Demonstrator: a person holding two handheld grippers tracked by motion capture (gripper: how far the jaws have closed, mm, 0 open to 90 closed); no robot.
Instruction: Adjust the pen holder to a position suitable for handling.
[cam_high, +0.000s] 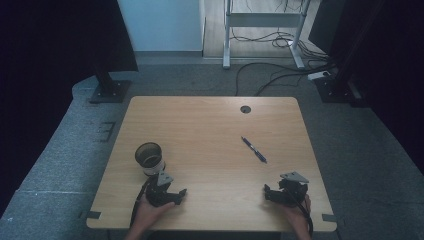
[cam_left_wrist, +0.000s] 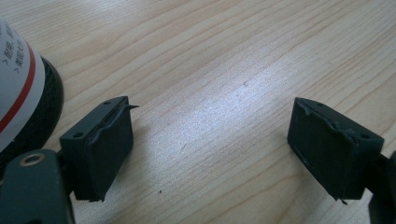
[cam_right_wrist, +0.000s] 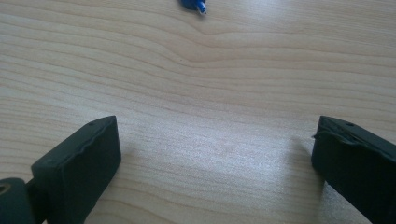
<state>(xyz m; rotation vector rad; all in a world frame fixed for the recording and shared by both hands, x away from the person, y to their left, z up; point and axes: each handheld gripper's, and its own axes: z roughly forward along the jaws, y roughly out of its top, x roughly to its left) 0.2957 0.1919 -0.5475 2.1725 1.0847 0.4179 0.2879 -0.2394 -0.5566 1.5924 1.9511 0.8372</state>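
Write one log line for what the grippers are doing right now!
left gripper: open, beside cup | right gripper: open, empty | pen: lying on table, untouched

1. I'm seeing the table mostly bare btwn the left gripper & right gripper; wide lane lying open across the middle.
2. Cup is standing just beyond the L gripper, crowding its forward-left side; in the left gripper view it's sitting right beside one jaw.
3. Pen is lying diagonal ahead of the R gripper, well apart, w/ bare wood in btwn.
4. Both sets of jaws are standing apart w/ nothing btwn them.
5. Far half is lying free except a small cable hole near the back edge.
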